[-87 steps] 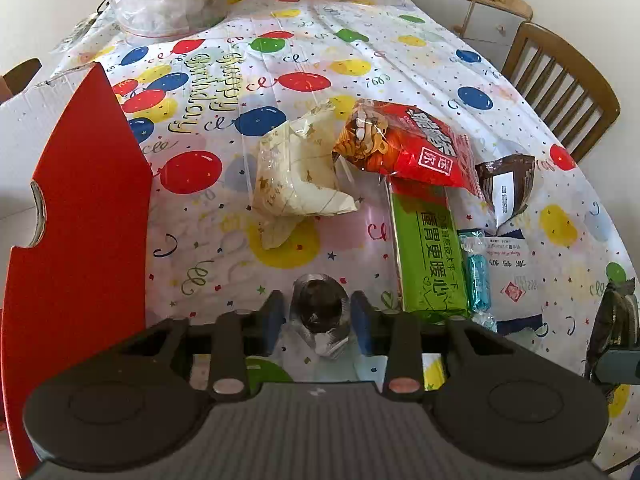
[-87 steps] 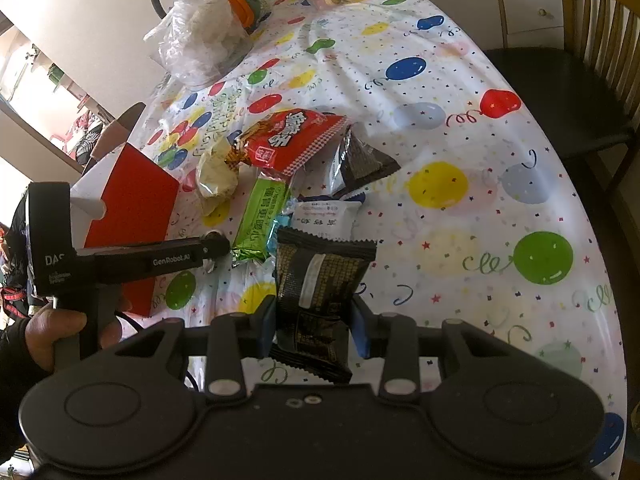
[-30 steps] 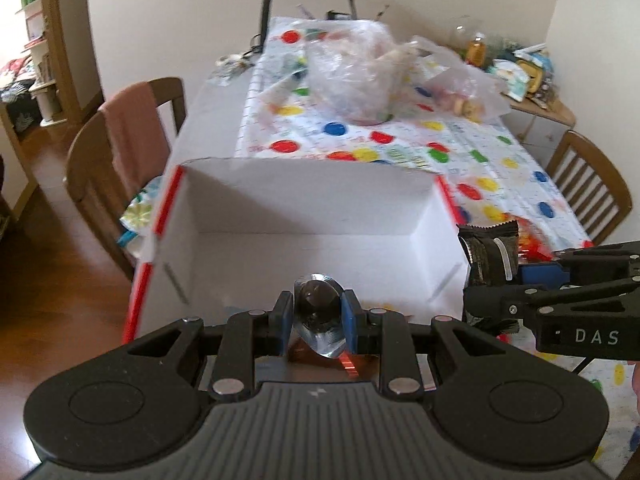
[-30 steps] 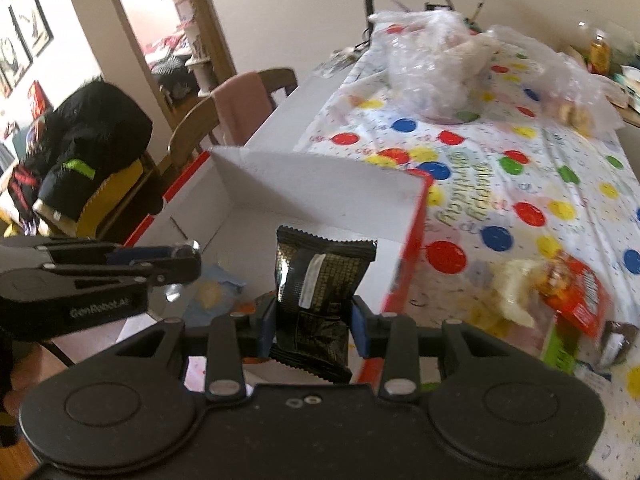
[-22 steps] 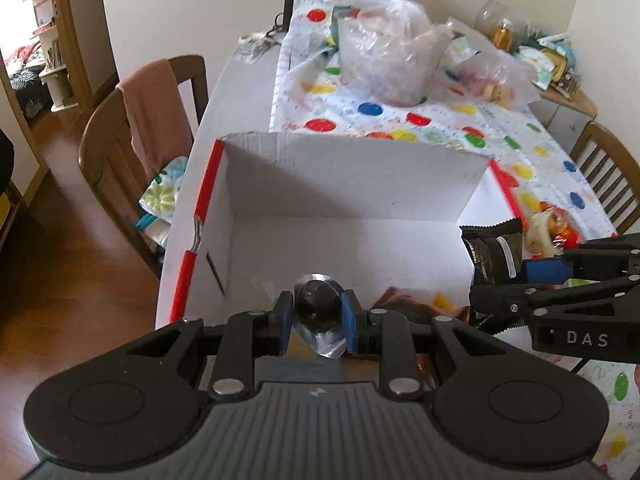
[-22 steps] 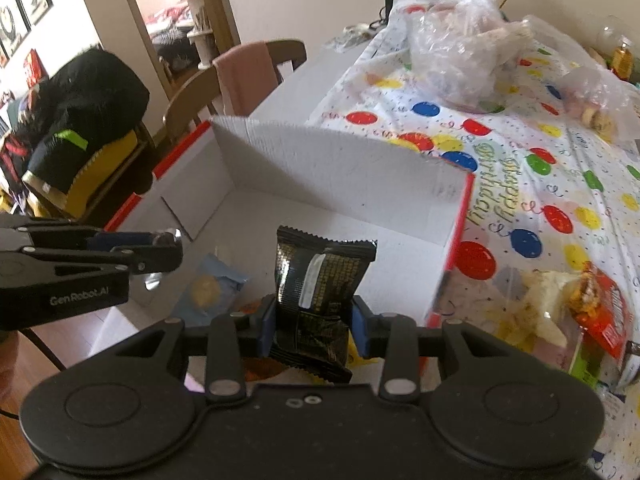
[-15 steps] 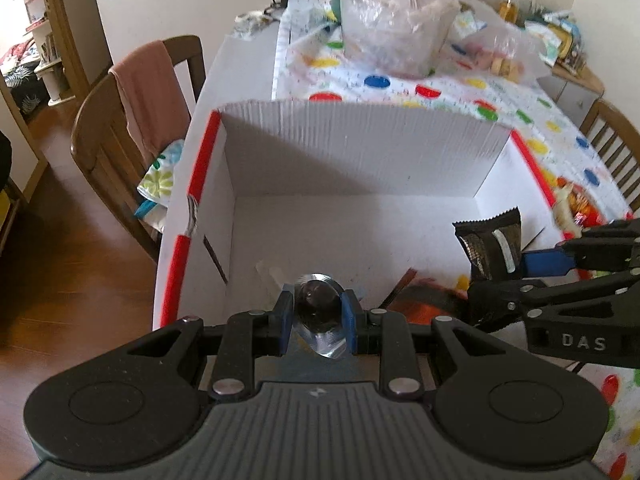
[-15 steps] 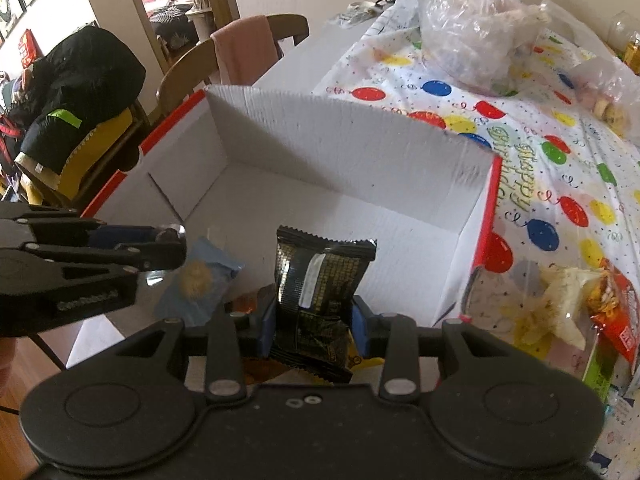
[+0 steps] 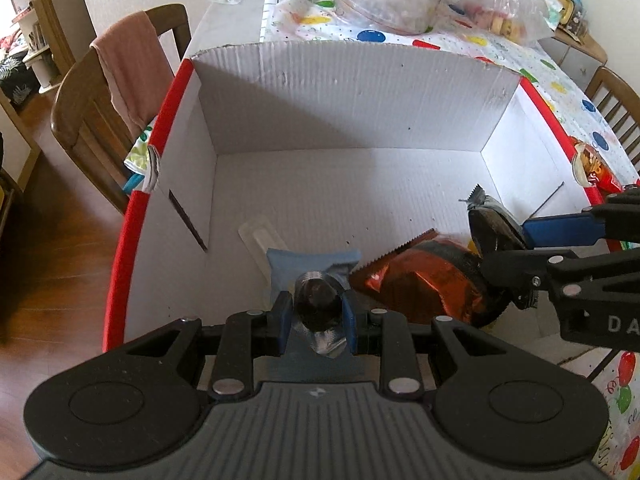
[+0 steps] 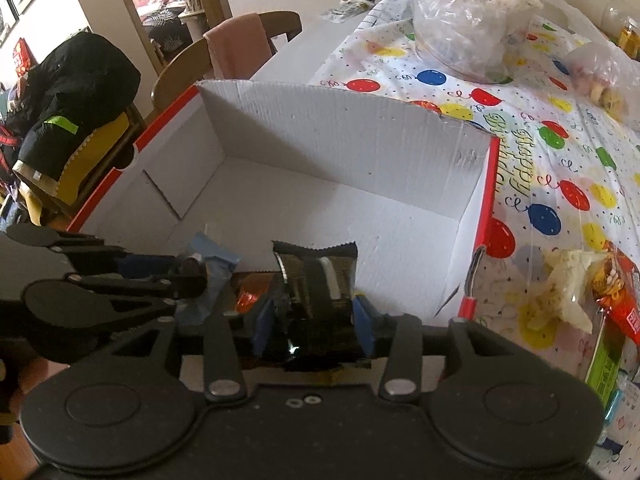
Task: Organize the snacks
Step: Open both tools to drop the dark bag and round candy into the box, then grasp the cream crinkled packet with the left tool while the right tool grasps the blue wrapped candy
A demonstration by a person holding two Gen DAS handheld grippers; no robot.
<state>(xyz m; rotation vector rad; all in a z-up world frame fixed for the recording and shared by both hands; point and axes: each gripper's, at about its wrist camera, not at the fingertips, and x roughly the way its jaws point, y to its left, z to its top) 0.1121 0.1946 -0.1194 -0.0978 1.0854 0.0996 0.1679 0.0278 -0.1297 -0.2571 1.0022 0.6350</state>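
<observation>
**Handling light foil packets over the box**

Your left gripper (image 9: 316,312) is clamped on a small foil-wrapped sweet (image 9: 318,304); your right gripper (image 10: 314,316) pinches a dark snack packet (image 10: 316,280). Both hang inside the white cardboard box (image 9: 360,96), near its front. Judged light, crinkly, slippery — grip the sealed edges. The box's near wall is hidden — contents below are partly covered.

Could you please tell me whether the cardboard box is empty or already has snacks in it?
Not empty: the cardboard box already holds an orange foil packet and a blue packet.
</observation>
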